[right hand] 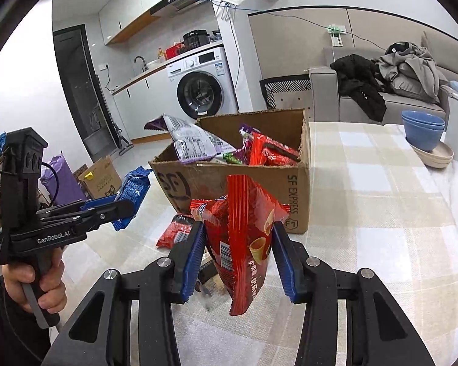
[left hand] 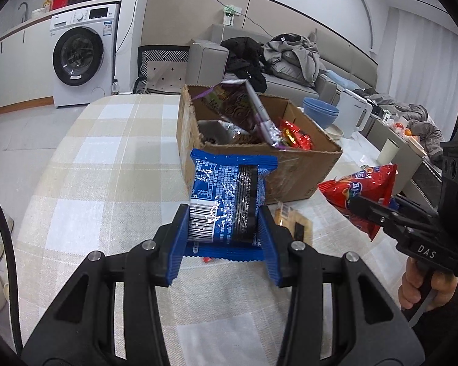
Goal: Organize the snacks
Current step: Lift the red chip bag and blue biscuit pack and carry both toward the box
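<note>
My left gripper [left hand: 224, 222] is shut on a blue snack packet [left hand: 229, 189] and holds it above the checked tablecloth, just in front of the cardboard box [left hand: 302, 164]. The packet also shows in the right wrist view [right hand: 132, 190]. My right gripper [right hand: 238, 238] is shut on a red snack bag [right hand: 244, 228], held above the table in front of the box [right hand: 287, 189]; the bag also shows in the left wrist view [left hand: 361, 189]. The box holds several packets, purple and red.
A red packet [right hand: 174, 233] and a small wrapped cake [left hand: 290, 218] lie on the table in front of the box. Blue bowls [right hand: 424, 131] on a beige plate and a white kettle [left hand: 355, 113] stand beyond it. A sofa with clothes is behind the table.
</note>
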Tool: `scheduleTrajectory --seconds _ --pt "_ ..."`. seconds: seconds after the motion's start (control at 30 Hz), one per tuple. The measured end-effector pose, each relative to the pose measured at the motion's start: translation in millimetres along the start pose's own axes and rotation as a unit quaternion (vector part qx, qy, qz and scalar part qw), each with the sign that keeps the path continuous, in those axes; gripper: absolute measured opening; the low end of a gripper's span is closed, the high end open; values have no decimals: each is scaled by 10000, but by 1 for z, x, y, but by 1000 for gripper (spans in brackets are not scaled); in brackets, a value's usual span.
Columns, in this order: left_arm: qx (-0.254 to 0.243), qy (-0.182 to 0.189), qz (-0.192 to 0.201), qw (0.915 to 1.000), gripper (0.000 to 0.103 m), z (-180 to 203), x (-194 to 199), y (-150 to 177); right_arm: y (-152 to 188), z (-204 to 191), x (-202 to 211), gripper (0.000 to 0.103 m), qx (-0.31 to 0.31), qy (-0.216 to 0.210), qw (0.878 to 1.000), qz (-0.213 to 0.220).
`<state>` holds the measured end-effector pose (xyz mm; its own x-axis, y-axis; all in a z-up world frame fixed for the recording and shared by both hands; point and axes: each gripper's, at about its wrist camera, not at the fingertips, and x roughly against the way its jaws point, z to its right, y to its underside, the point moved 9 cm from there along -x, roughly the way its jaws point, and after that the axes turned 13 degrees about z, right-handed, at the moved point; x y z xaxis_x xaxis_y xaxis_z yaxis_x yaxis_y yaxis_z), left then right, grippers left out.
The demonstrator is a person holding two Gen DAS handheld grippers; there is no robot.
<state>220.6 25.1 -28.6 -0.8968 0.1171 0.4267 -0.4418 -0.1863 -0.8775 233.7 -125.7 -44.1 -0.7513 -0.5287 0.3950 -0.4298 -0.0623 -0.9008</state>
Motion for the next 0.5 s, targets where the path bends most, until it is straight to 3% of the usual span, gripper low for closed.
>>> scheduleTrajectory --seconds 0.5 --pt "-202 115 344 9991 41 26 25 -46 -20 -2 12 45 0 -3 9997 232"
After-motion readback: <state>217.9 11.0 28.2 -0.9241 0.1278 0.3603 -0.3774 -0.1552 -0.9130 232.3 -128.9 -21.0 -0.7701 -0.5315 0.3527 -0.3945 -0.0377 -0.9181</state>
